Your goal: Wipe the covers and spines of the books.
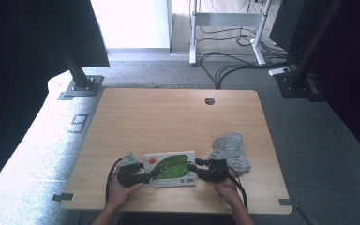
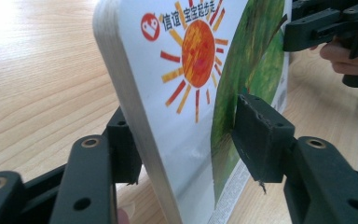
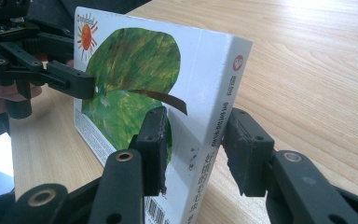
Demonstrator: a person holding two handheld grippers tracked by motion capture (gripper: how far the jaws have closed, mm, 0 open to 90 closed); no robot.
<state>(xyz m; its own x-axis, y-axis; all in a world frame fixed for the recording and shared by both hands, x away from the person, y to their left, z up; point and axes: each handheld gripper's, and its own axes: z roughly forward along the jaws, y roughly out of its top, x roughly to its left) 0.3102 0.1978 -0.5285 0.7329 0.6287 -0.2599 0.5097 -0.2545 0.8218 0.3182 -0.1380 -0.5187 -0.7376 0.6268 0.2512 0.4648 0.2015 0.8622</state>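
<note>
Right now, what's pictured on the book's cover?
Book: white cover, big green leaf, orange sun in a corner; clearest in right gripper view.

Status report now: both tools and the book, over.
Left tool open, astride book edge. Right tool at spine end, grip unclear. Grey bundle beside the right tool.

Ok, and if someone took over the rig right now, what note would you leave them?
Left gripper: jaws straddle the book's page-edge end; whether they press on it is unclear.
Right gripper: shut on the book's spine end.
Book: between both grippers, near the table's front edge; lifted or resting, can't tell. Grey mesh thing lies to its right, untouched.
Done: book taken at both ends.
Left: probably opening or moving it.
</note>
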